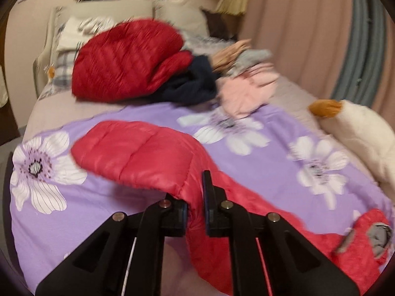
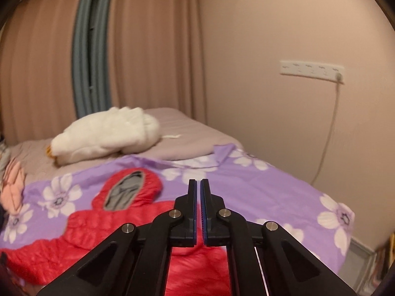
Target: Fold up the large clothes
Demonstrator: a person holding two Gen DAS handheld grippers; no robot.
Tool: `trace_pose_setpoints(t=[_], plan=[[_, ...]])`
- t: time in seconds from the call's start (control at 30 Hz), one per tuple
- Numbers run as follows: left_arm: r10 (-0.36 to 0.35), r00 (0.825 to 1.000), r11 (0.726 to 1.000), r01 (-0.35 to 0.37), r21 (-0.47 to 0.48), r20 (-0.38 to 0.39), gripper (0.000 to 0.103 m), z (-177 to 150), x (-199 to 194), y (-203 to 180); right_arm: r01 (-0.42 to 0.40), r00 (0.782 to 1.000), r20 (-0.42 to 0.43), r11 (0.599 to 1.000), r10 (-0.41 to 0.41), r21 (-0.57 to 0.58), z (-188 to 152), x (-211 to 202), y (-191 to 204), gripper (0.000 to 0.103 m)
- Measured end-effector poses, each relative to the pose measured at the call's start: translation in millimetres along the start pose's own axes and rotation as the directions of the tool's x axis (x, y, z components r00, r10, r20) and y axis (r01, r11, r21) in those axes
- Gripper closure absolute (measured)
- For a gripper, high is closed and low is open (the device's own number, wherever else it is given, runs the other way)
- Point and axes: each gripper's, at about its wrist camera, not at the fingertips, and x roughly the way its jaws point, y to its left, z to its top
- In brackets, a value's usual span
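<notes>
On the bed's purple floral sheet [image 1: 103,212], the red hooded puffer jacket [image 2: 81,231] lies spread. My left hand-held gripper [image 1: 195,197] pinches its sleeve [image 1: 133,153], which trails toward 11 o'clock. My right hand-held gripper [image 2: 198,194] is closed, empty. The slick quilted fabric could slip free and undo the fold.

2 red puffer jackets [image 1: 138,153], 1 white plush duck [image 2: 108,133], 2 pillows [image 1: 108,12] and 2 claws [image 2: 198,182].
</notes>
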Motion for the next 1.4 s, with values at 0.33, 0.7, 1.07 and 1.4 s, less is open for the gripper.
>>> trace_pose_setpoints(t=[0.33, 0.7, 1.07, 1.4], plan=[[-0.225, 0.971, 0.962, 0.206, 0.181, 0.087, 0.094, -11, -95, -95, 0.055, 0.998, 0.000, 0.996, -0.055, 0.076, 4, -20, -65, 0.098], [-0.446, 0.894, 0.838, 0.437, 0.326, -0.052, 0.094, -71, -165, -199, 0.171, 0.985, -0.001, 0.977, -0.172, 0.128, -4, -16, -121, 0.098], [-0.521, 0.817, 0.679, 0.572, 0.460, -0.247, 0.093, -174, -200, -274, 0.227, 0.974, -0.026, 0.965, -0.225, 0.132, -8, -12, -143, 0.098], [-0.454, 0.813, 0.584, 0.581, 0.567, -0.366, 0.065, -227, -192, -284, 0.225, 0.974, -0.037, 0.965, -0.222, 0.134, -8, -16, -148, 0.098]])
